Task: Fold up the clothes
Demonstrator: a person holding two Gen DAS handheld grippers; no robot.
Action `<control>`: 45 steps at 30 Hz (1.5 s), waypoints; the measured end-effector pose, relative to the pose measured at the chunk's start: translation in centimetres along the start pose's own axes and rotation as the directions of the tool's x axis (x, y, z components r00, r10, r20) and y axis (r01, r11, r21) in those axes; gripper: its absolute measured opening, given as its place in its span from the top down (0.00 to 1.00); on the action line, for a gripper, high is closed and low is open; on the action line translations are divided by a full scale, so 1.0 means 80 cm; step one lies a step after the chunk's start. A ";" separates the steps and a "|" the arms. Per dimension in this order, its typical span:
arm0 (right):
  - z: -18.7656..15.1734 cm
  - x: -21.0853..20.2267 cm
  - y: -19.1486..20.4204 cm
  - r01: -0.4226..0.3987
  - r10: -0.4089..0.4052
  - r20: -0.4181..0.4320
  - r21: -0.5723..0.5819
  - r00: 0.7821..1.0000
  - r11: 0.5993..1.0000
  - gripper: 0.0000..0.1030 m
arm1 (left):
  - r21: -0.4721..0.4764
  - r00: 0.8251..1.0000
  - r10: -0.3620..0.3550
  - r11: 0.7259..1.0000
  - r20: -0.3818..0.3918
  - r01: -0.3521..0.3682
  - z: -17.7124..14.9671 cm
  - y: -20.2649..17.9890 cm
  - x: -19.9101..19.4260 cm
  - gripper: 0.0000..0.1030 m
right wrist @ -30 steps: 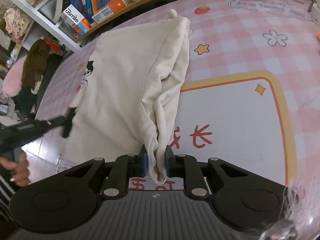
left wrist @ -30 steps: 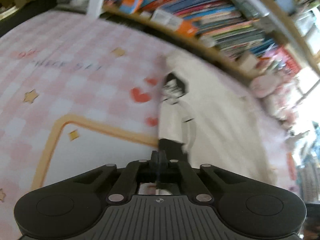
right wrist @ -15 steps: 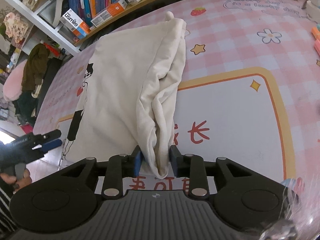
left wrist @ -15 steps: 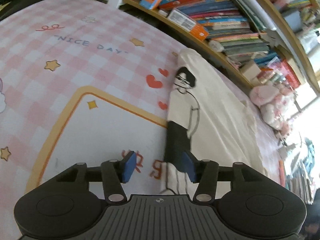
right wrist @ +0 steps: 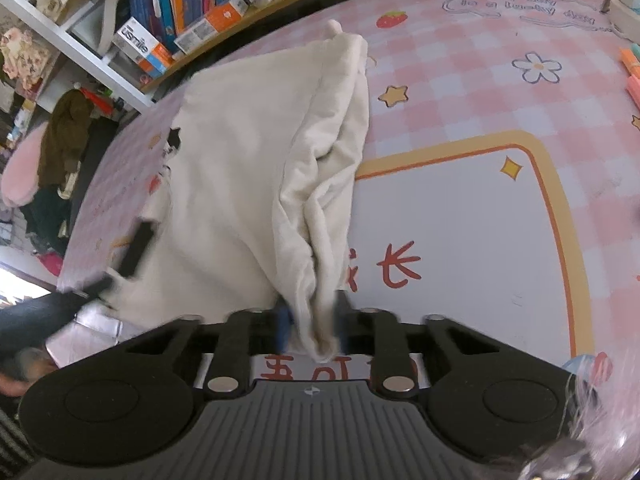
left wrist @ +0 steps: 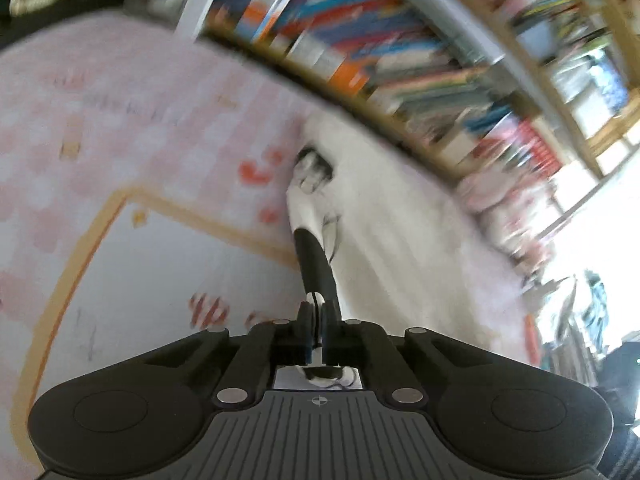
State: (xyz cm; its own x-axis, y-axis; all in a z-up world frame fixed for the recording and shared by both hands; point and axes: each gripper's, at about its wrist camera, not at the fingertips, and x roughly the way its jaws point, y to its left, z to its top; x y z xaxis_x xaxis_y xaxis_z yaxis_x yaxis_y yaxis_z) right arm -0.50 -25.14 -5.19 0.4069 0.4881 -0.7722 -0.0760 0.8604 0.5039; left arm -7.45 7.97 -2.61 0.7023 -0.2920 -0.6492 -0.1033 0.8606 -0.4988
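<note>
Here, at the lower left of the right wrist view, the left hand-held gripper (right wrist: pixel 124 268) pinches the printed edge of the cream cotton garment (right wrist: pixel 240 184); its own blurred view shows the jaws clamped tight on that dark strip of fabric. The garment lies spread across the pink checked mat (right wrist: pixel 460 92) on the desk, its bunched fold running down the frame's centre. At bottom centre, the right hand-held gripper (right wrist: pixel 312 324) grips that fold's lower end.
</note>
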 end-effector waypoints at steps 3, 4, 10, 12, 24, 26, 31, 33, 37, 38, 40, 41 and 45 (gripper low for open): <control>0.000 0.000 -0.003 -0.008 0.008 -0.001 0.016 1.000 1.000 0.83 | -0.012 0.996 0.057 0.998 -0.072 -0.058 0.001 0.018 0.017 0.97; 0.000 0.001 -0.004 -0.011 0.011 -0.002 0.020 1.000 1.000 0.82 | 0.014 0.988 0.106 0.994 -0.112 -0.105 -0.003 0.023 0.028 0.98; -0.001 -0.001 -0.002 -0.005 0.005 -0.002 0.026 1.000 1.000 0.78 | 0.188 0.973 0.218 0.962 -0.079 -0.200 -0.018 0.017 0.022 0.92; -0.001 -0.001 -0.001 -0.003 0.003 -0.004 0.031 1.000 1.000 0.78 | 0.224 0.974 0.224 0.952 -0.039 -0.210 -0.021 0.014 0.014 0.91; -0.008 -0.008 0.008 0.045 -0.045 -0.002 0.050 0.999 0.998 0.66 | 0.431 0.984 0.149 0.885 0.095 -0.176 -0.040 -0.031 -0.008 0.25; -0.013 -0.011 0.009 0.060 -0.060 0.002 0.063 0.998 0.996 0.62 | 0.470 0.988 0.128 0.869 0.086 -0.153 -0.042 -0.033 -0.007 0.24; -0.019 -0.013 0.014 0.103 -0.108 0.029 0.128 0.994 0.986 0.61 | 0.534 0.997 0.072 0.841 0.040 -0.083 -0.046 -0.036 -0.009 0.19; -0.019 -0.010 0.019 0.124 -0.130 0.039 0.129 0.991 0.984 0.60 | 0.569 0.999 0.044 0.820 0.031 -0.054 -0.049 -0.038 -0.007 0.15; -0.012 -0.002 0.036 0.185 -0.189 0.041 0.091 0.981 0.978 0.61 | 0.635 1.000 -0.011 0.772 0.008 0.004 -0.054 -0.043 -0.002 0.12; -0.009 0.001 0.042 0.206 -0.209 0.036 0.072 0.977 0.976 0.70 | 0.651 1.000 -0.025 0.759 0.002 0.018 -0.055 -0.045 -0.001 0.12; -0.007 0.007 0.051 0.239 -0.240 0.027 0.034 0.970 0.970 0.81 | 0.682 0.999 -0.039 0.730 -0.011 0.036 -0.057 -0.049 0.004 0.12; -0.006 0.009 0.054 0.248 -0.249 0.023 0.026 0.968 0.968 0.85 | 0.698 0.999 -0.041 0.715 -0.017 0.041 -0.059 -0.052 0.008 0.12; 0.001 -0.008 0.051 0.205 -0.211 0.034 0.133 0.977 0.970 0.88 | 0.746 0.999 -0.051 0.666 -0.001 0.034 -0.073 -0.061 0.016 0.12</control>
State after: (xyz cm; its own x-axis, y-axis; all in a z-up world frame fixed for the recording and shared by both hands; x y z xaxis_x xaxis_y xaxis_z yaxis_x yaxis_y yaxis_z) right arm -0.98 -21.94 -2.62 0.4445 0.2905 -0.8474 0.1303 0.9149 0.3820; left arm -10.12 0.95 -4.35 0.7059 -0.3356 -0.6238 0.4806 0.8738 0.0738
